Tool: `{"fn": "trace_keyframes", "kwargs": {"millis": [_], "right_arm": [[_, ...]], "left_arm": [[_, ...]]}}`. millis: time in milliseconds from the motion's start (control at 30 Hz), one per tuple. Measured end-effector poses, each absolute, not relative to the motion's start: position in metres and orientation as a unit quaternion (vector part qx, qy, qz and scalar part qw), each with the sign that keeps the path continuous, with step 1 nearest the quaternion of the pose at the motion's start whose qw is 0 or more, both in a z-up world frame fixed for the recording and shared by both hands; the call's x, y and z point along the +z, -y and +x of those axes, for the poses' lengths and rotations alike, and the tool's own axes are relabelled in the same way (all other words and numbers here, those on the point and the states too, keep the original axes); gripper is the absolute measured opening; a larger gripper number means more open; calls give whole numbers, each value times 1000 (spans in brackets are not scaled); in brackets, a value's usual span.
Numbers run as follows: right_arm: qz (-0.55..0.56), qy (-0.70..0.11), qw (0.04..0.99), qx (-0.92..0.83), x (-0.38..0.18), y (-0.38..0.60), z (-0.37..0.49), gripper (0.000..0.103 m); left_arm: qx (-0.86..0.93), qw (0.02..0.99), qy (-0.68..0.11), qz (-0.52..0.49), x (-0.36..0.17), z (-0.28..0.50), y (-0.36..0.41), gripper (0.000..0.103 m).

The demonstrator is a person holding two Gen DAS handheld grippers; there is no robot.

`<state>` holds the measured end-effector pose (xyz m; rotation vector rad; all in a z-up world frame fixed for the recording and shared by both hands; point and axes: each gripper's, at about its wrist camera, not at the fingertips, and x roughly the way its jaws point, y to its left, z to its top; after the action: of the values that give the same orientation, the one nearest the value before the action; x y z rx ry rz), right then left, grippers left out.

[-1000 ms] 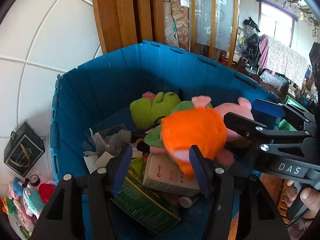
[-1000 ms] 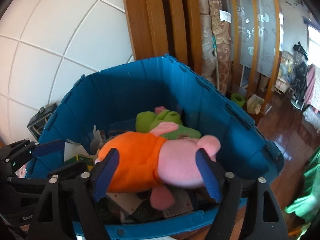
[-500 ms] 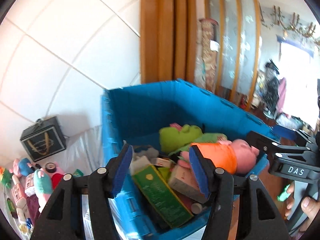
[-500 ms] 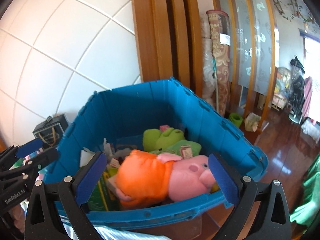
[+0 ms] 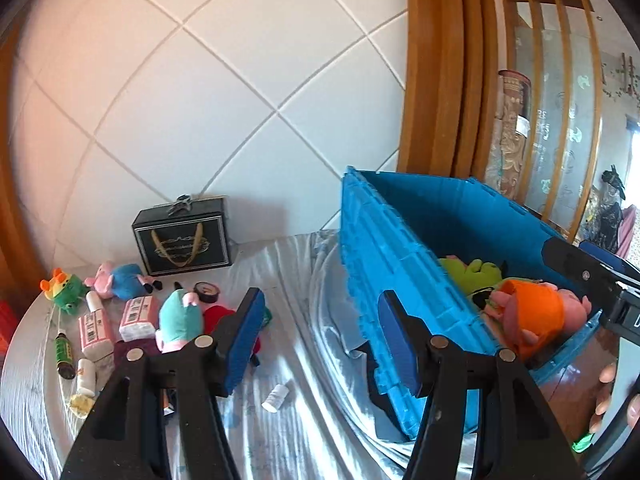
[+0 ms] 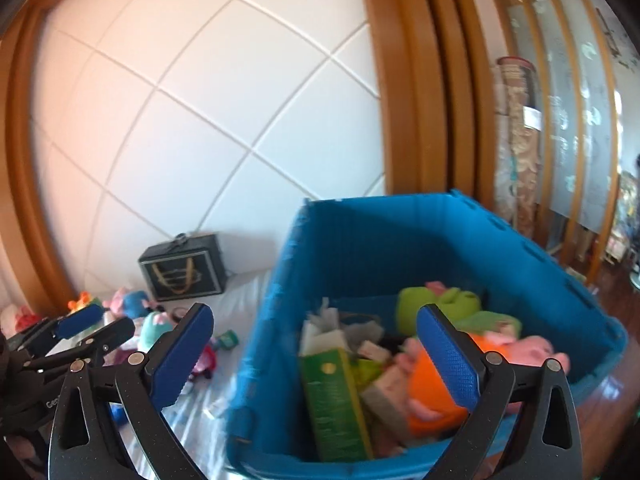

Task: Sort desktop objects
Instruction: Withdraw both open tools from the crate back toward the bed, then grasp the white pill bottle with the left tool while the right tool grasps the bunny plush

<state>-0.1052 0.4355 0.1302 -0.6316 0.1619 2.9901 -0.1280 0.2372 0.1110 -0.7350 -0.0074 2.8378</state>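
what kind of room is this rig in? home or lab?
Most likely a lived-in home, not a lab. Soft toys and small bottles lie on a cloth-covered surface beside a blue crate of plush toys, against a white panelled wall with wooden door frames and frosted glass panels.

Blue crate (image 5: 384, 248): solid blue plastic walls. Inside it, pig plush (image 5: 536, 316): pink body, orange dress; frog plush (image 5: 476, 276): lime green; tall carton (image 6: 334, 396): green with a small pale round mark. Left of the left gripper (image 5: 320, 344) (black frame, blue pads): gift box (image 5: 182, 240), black with gold ornament and gold cord handles; second pig plush (image 5: 120, 280), pink head, blue dress; teal plush (image 5: 178, 318) with pink face; small dark bottle (image 5: 64, 354) with green label; pink-and-white packet (image 5: 138, 318). Table cover (image 5: 304, 432): pale, glossy, faintly striped. Wall (image 5: 192, 92): white panels in diamond grid.
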Motion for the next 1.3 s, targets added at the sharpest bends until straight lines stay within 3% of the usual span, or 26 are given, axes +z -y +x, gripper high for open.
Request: {"fn": "trace_keyframes", "kwargs": {"millis": [367, 767, 1067, 1300], "right_arm": [[-241, -22, -59, 969, 108, -310, -155, 103], [-348, -13, -134, 928, 10, -180, -213, 103], [-440, 63, -218, 869, -80, -47, -234, 103], [-454, 86, -218, 860, -106, -5, -265, 103]], "left_arm": [[952, -15, 47, -303, 49, -143, -74, 58], [904, -130, 89, -397, -68, -134, 101, 58], [875, -149, 113, -447, -128, -141, 173, 58], [875, -120, 120, -454, -147, -191, 191, 58]]}}
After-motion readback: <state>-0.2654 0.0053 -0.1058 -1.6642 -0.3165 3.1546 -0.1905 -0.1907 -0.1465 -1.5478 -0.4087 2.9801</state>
